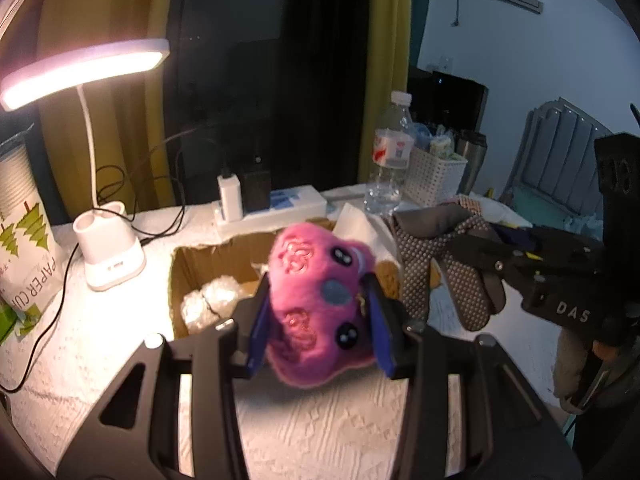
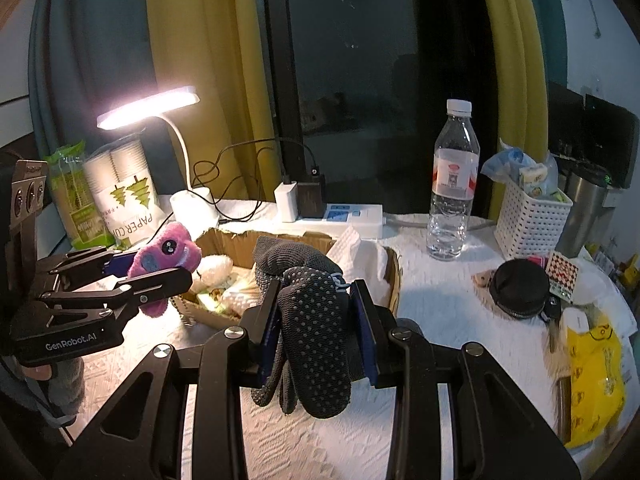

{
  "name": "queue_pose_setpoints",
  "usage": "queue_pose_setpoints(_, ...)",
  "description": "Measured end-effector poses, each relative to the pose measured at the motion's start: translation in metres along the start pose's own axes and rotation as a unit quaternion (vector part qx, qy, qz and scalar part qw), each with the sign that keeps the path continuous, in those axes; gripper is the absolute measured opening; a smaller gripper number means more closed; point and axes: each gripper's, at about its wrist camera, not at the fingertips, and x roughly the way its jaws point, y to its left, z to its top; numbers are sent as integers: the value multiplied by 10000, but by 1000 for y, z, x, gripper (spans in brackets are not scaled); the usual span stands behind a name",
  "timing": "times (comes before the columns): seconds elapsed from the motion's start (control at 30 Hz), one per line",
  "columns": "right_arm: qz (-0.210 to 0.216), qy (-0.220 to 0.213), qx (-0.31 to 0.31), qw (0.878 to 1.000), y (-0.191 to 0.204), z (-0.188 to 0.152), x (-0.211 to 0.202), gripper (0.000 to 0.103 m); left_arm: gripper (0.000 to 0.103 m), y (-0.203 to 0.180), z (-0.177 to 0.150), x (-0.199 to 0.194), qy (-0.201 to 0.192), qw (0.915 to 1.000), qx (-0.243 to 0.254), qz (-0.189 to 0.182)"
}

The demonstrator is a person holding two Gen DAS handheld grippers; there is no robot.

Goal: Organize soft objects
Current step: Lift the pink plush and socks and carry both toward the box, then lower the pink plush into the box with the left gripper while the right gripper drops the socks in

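The pink plush toy [image 1: 316, 304] hangs clamped between the jaws of the left gripper [image 1: 318, 320], lifted above the near edge of the open cardboard box [image 1: 208, 264]. The right gripper [image 2: 318, 328] has its jaws closed on a pair of grey dotted socks [image 2: 312, 332], also held up just before the box. Judging by this, both items are mid-carry; next each needs lowering over the box, then release. Inside already lie a white fluffy toy [image 2: 214, 268] and some crumpled wrapping [image 1: 208, 300]

Pink plush toy [image 1: 316, 304] and grey dotted socks [image 2: 312, 328], each pinched aloft beside the open cardboard box [image 2: 394, 276].
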Motion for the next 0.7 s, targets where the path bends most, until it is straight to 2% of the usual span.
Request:
queue_pose_setpoints(0.3, 179, -101, 63, 9998, -13, 12, 18, 36, 44, 2, 11, 18, -24, 9999, -73, 86)
queue_pose_setpoints(0.7, 277, 98, 70, 9995, -27, 22, 60, 36, 44, 5, 11, 56, 130, 9997, -195, 36)
